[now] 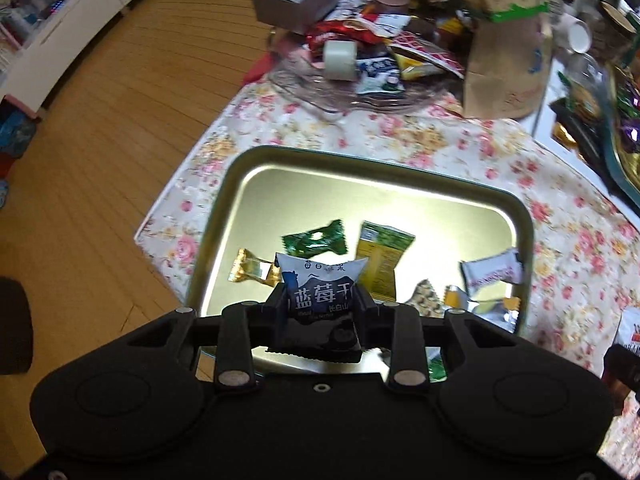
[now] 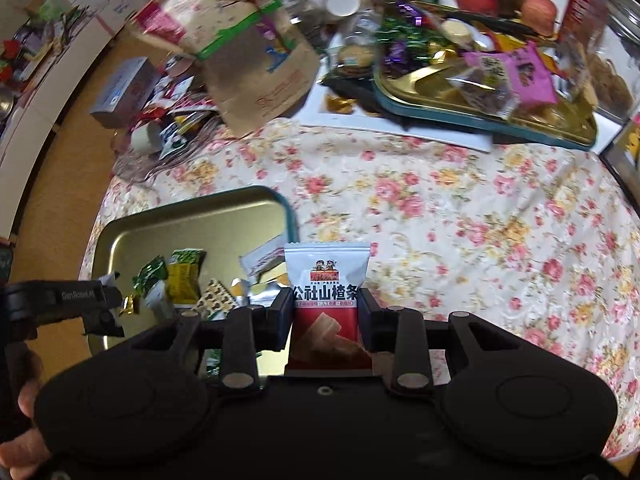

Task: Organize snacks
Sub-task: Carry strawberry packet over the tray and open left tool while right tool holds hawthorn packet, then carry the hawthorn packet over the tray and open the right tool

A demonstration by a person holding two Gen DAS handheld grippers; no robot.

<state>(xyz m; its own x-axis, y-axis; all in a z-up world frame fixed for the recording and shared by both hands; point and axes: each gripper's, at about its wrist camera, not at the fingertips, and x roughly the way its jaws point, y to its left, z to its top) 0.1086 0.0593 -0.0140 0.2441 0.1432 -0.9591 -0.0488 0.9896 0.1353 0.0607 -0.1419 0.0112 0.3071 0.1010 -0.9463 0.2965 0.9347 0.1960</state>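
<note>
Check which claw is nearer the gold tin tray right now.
Left. The left claw, gripping a blue-and-white packet, hangs over the gold tin tray. The right claw, holding a red-and-white packet, sits beside the tray's right edge, over the floral cloth.

Both tools point steeply downward. The left tool (image 1: 320,300) has its two black fingers (image 1: 276,304) pressed against the sides of a blue-and-white snack packet (image 1: 318,288), which stands upright between them. The right tool (image 2: 326,312) grips a white-and-red snack packet (image 2: 326,280) the same way, fingers (image 2: 282,312) tight on its edges. In the right wrist view the left tool shows at the left edge, with part of a hand (image 2: 24,408) below it.
</note>
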